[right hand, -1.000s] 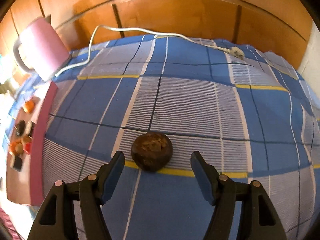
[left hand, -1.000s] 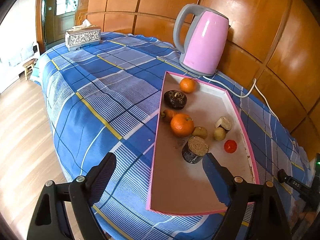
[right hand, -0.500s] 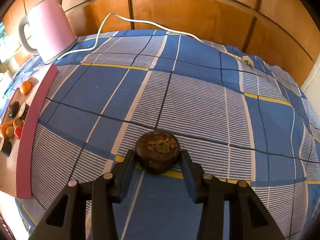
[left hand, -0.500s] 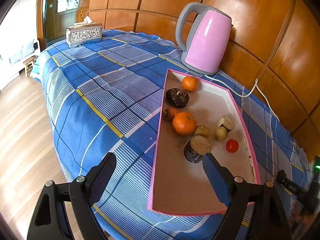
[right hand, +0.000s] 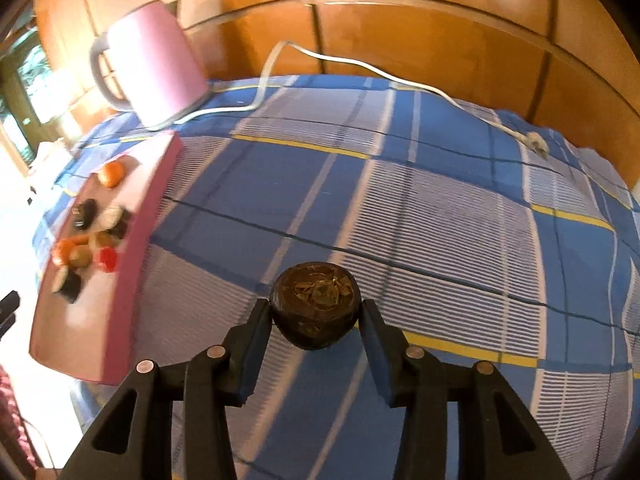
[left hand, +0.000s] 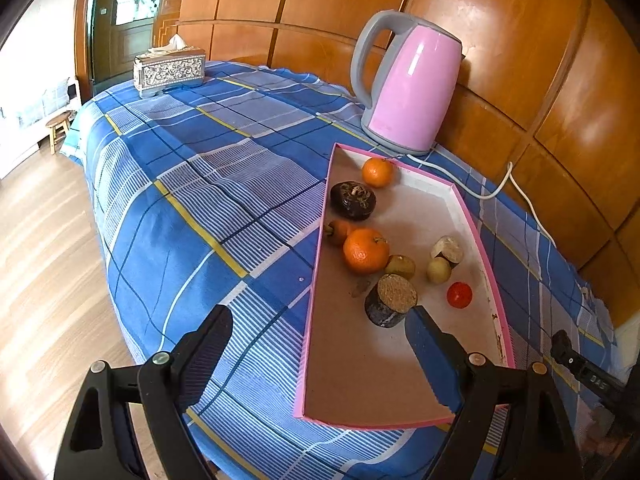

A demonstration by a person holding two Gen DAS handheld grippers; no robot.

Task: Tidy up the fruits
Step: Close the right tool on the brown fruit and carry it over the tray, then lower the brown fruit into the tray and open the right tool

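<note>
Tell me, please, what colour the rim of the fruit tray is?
Pink. The tray's rim shows best in the left wrist view, around a pale brownish floor.

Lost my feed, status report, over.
Right gripper shut on dark round fruit. Left gripper open, empty, over pink tray. Checked cloth toward the tray looks clear.

You see a round dark brown fruit [right hand: 314,306] with dry leaves on top, held above the cloth. More fruits, orange, brown and red, lie in the pink tray [left hand: 316,280].
</note>
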